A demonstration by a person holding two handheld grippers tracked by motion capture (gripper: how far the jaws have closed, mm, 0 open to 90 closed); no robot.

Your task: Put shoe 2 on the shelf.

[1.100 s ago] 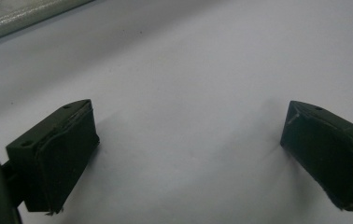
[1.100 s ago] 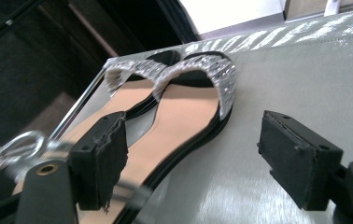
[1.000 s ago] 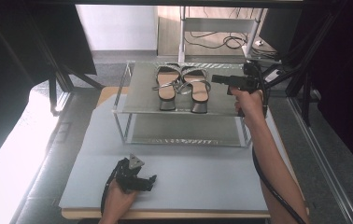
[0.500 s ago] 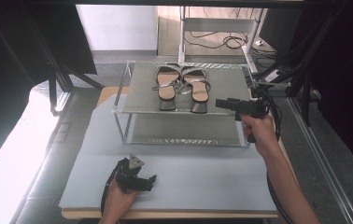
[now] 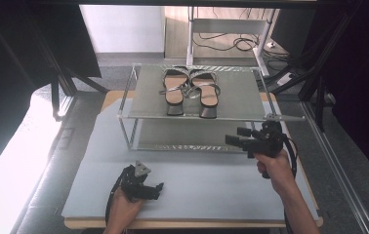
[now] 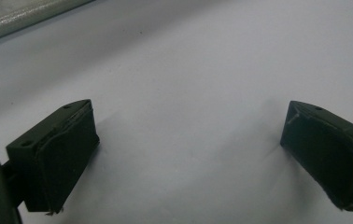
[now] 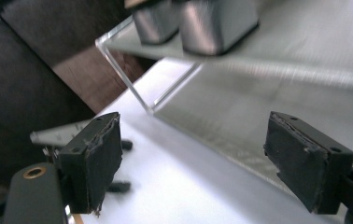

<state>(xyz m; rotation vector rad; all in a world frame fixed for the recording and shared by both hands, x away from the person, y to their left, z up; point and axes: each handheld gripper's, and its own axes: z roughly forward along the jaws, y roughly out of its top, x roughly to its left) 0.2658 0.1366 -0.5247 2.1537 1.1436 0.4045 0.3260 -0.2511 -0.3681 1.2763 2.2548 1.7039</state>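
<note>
1. Two sandals (image 5: pixel 191 91) sit side by side on the top tier of a clear two-tier rack (image 5: pixel 138 117), up and left of the right gripper (image 5: pixel 238 136), well apart from it.
2. Rack stands on a pale grey mat (image 5: pixel 212 185) over a wooden table (image 5: pixel 109 97); grey floor and cables beyond.
3. Sandals' long axes run away from the person, heels at the near edge, toes pointing away.
4. Right gripper: jaws wide, empty, aimed left in front of the rack.
5. Left gripper (image 5: pixel 157 190): jaws wide, empty, low over the mat.

Left tool (image 5: pixel 157 189) and right tool (image 5: pixel 237 137), jaws apart, empty.
</note>
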